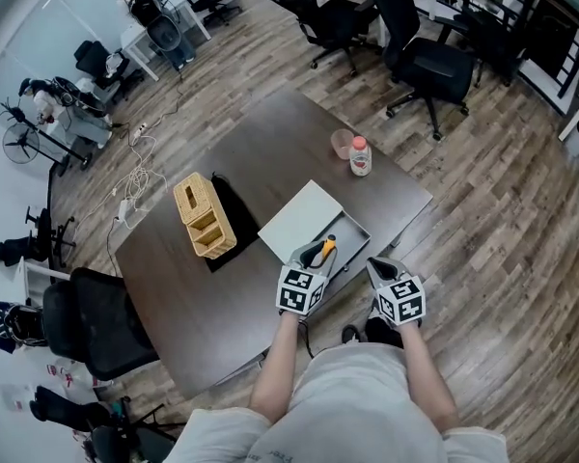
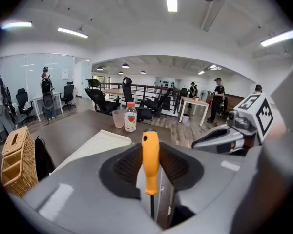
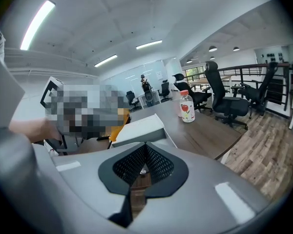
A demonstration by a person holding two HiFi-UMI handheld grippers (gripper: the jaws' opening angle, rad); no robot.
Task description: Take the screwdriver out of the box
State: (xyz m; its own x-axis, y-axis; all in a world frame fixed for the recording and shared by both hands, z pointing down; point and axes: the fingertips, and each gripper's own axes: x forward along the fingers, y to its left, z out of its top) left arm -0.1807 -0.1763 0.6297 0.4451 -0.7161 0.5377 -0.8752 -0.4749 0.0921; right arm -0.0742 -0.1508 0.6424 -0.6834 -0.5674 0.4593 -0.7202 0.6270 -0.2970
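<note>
My left gripper [image 1: 316, 255] is shut on a screwdriver [image 1: 325, 249] with an orange handle, held over the near part of the open grey box [image 1: 354, 236]. In the left gripper view the orange handle [image 2: 150, 160] stands upright between the black pads [image 2: 124, 167], and its dark shaft runs down out of sight. The box's white lid [image 1: 302, 218] lies beside the tray. My right gripper [image 1: 379, 267] hovers just right of the left one, off the table's near edge. Its jaws are shut with nothing between them [image 3: 145, 146].
A bottle [image 1: 360, 156] and a clear cup [image 1: 343, 144] stand at the far right of the dark table [image 1: 203, 297]. A wicker basket [image 1: 204, 216] sits on a black cloth [image 1: 237, 210] to the left. Office chairs [image 1: 429, 61] ring the table on the wooden floor.
</note>
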